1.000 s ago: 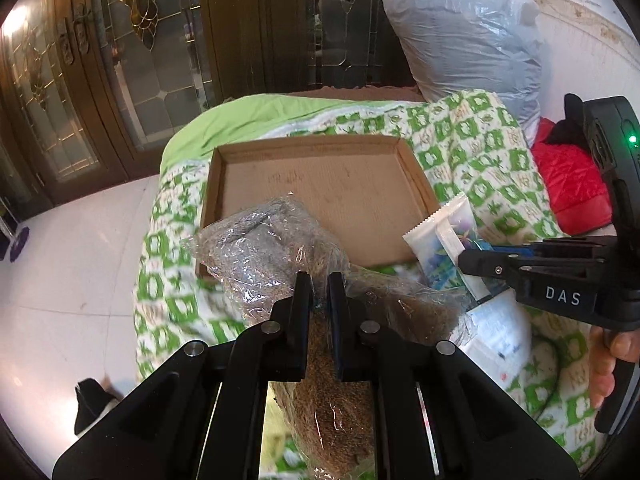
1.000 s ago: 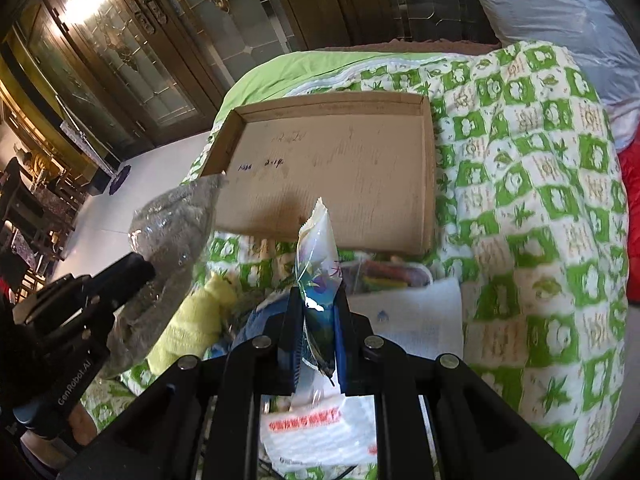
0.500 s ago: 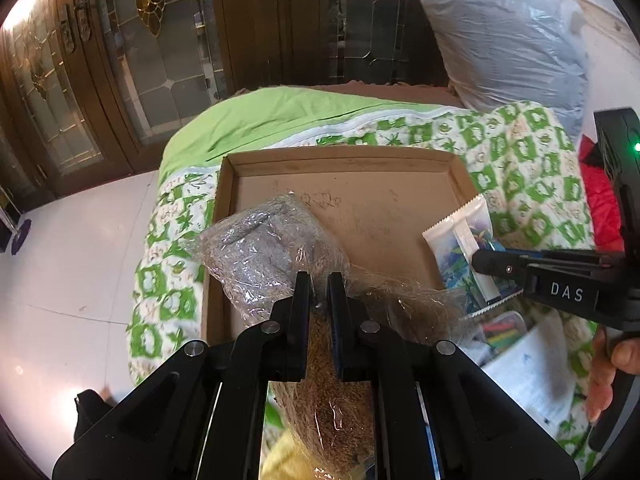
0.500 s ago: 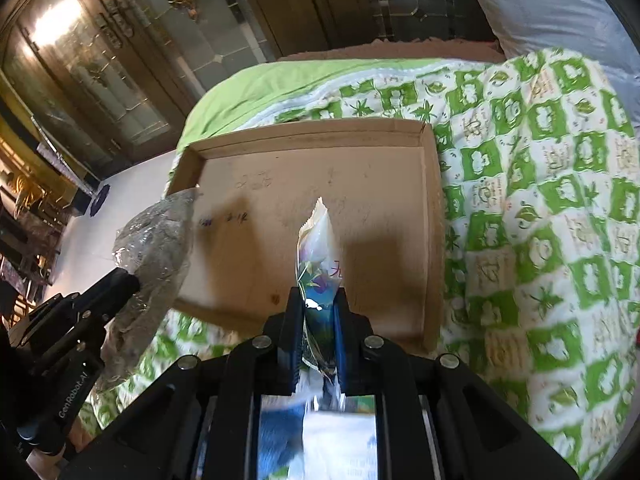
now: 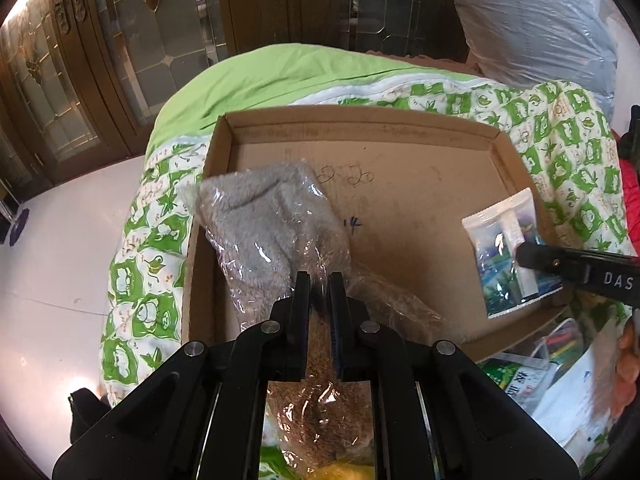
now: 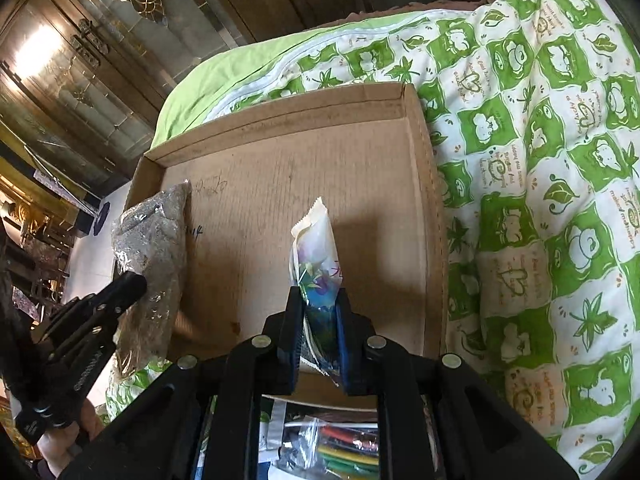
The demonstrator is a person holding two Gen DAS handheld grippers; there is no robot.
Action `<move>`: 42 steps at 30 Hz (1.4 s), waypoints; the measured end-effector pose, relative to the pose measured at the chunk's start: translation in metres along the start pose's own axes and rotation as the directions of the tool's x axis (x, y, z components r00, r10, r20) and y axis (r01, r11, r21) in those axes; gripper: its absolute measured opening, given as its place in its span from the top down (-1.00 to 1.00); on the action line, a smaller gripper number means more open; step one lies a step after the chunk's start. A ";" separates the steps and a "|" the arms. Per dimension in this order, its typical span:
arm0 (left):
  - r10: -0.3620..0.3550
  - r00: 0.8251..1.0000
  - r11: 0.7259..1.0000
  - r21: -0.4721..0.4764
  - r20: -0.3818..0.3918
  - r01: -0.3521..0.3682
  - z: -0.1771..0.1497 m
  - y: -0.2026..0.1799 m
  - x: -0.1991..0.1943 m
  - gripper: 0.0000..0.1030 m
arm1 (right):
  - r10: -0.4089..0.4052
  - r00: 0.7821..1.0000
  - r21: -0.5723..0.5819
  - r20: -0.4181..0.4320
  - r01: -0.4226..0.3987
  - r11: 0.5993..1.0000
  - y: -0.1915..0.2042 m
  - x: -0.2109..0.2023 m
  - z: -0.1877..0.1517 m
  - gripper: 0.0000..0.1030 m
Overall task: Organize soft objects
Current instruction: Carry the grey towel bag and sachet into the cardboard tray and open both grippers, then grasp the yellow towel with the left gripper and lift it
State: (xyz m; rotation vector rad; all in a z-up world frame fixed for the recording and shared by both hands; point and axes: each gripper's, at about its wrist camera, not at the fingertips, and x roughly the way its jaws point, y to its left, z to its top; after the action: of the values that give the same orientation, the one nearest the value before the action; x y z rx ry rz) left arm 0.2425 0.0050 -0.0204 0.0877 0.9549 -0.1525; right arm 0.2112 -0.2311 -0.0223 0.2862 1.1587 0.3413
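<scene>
A shallow cardboard tray [image 5: 400, 200] [image 6: 320, 168] lies on a green and white quilt. My left gripper [image 5: 319, 280] is shut on a clear plastic bag of grey and brown plush [image 5: 264, 216], held over the tray's left side; the bag also shows in the right wrist view [image 6: 156, 240]. My right gripper [image 6: 318, 300] is shut on a small white and blue packet [image 6: 314, 252], held upright over the tray's near right part. In the left wrist view the packet [image 5: 504, 252] hangs from the right gripper's fingers [image 5: 536, 256].
The quilt [image 6: 540, 200] covers the bed to the right. A pile of packets and bags [image 6: 332, 444] lies just in front of the tray. A large grey plastic-wrapped pillow [image 5: 532, 20] stands behind. Wooden glass doors [image 5: 120, 40] and white floor [image 5: 52, 280] are to the left.
Both grippers have moved forward with their loads, from above the pile in front of the tray to over the tray's inside.
</scene>
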 end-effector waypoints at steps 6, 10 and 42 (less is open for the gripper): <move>0.017 0.999 1.000 -0.022 0.036 -0.016 0.005 0.009 0.010 0.84 | 0.003 1.000 0.005 0.019 -0.003 1.000 -0.003 0.002 0.001 0.68; 0.013 0.999 0.998 -0.067 0.051 -0.010 0.009 0.015 0.018 0.84 | -0.007 1.000 -0.002 0.021 0.007 1.000 -0.002 0.004 0.002 0.66; -0.065 0.998 0.974 -0.217 -0.022 0.059 -0.092 0.031 -0.089 0.18 | -0.125 0.984 0.000 0.128 0.126 0.992 0.013 -0.078 -0.082 -0.50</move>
State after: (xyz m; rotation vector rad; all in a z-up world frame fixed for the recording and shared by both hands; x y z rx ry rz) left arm 0.1233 0.0569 -0.0006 -0.1414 0.9984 -0.1039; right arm 0.1057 -0.2471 0.0182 0.2235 1.0433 0.2140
